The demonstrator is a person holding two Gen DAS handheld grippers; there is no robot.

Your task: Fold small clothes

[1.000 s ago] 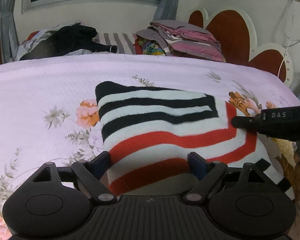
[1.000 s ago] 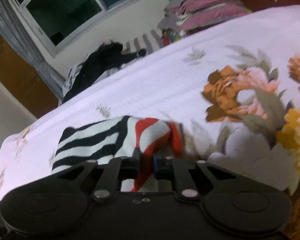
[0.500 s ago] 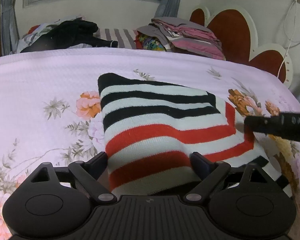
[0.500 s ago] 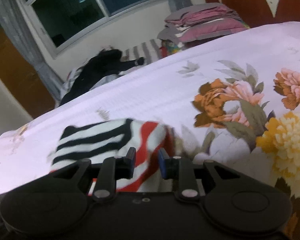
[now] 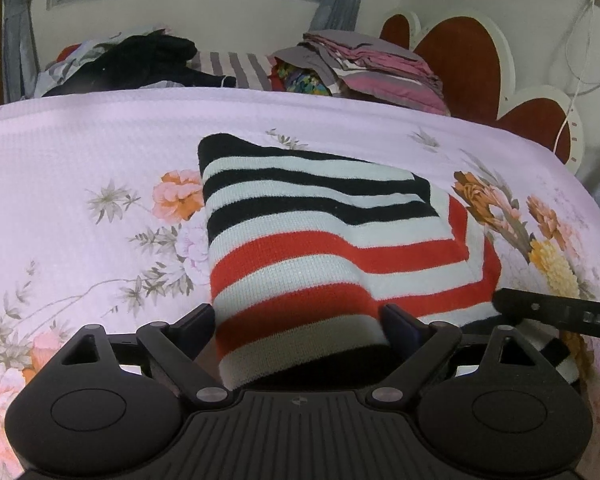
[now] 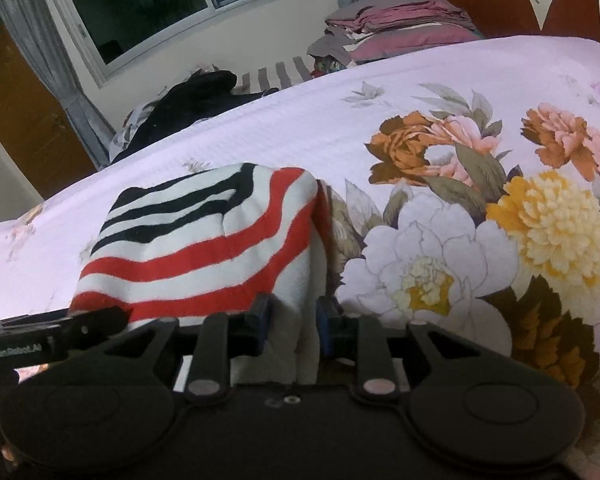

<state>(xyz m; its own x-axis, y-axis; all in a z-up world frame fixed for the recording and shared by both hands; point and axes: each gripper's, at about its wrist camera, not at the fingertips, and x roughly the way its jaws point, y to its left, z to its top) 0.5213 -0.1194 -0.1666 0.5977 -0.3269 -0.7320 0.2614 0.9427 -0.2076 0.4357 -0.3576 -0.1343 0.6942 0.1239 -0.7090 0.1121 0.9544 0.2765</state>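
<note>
A small knit garment with black, white and red stripes (image 5: pixel 320 240) lies folded on the pink floral bedspread (image 5: pixel 80 152). My left gripper (image 5: pixel 298 320) is open, its fingers standing wide on either side of the garment's near hem. My right gripper (image 6: pixel 294 316) is open a little, with the garment's white right edge (image 6: pixel 292 344) between its fingers. The garment also shows in the right wrist view (image 6: pixel 204 248). The right gripper's finger (image 5: pixel 556 314) reaches in from the right in the left wrist view.
A stack of folded pink and grey clothes (image 5: pixel 372 68) and a heap of dark clothes (image 5: pixel 140 60) lie at the far side of the bed. A red and white headboard (image 5: pixel 480 68) stands at the right. A window (image 6: pixel 172 12) is behind.
My right gripper has opened and let go of the garment's red-striped edge, then drawn back toward the near side. My left gripper has stayed open and moved closer over the near hem.
</note>
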